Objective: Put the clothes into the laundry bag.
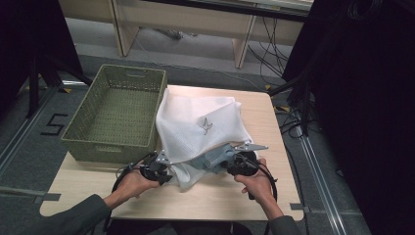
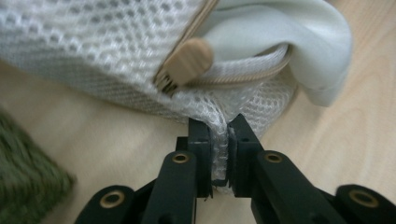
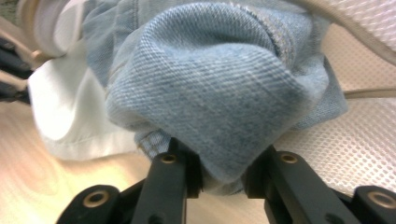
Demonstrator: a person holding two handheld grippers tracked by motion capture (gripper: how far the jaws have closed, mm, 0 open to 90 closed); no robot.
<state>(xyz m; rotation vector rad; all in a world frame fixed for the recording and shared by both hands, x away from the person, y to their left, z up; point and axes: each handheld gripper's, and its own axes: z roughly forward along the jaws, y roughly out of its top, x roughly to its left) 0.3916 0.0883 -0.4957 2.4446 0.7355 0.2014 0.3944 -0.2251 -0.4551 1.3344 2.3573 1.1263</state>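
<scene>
A white mesh laundry bag (image 1: 200, 125) lies on the wooden table (image 1: 220, 196), its opening toward the person. My left gripper (image 1: 164, 169) is at the bag's near left corner. In the left gripper view my left gripper (image 2: 219, 140) is shut on the mesh edge (image 2: 219, 121), just below the beige zipper pull (image 2: 187, 63). A white cloth (image 2: 280, 28) bulges out of the opening. My right gripper (image 1: 220, 159) is at the bag's near edge. Up close, my right gripper (image 3: 224, 163) is shut on a bunched piece of blue denim (image 3: 210, 84) resting against the mesh (image 3: 355, 140).
A green woven basket (image 1: 110, 149) stands on the table's left side, touching the bag's left edge. A white cloth (image 3: 70, 107) lies beside the denim. Bare tabletop runs along the front edge and the right. Desk legs and cables are on the floor beyond.
</scene>
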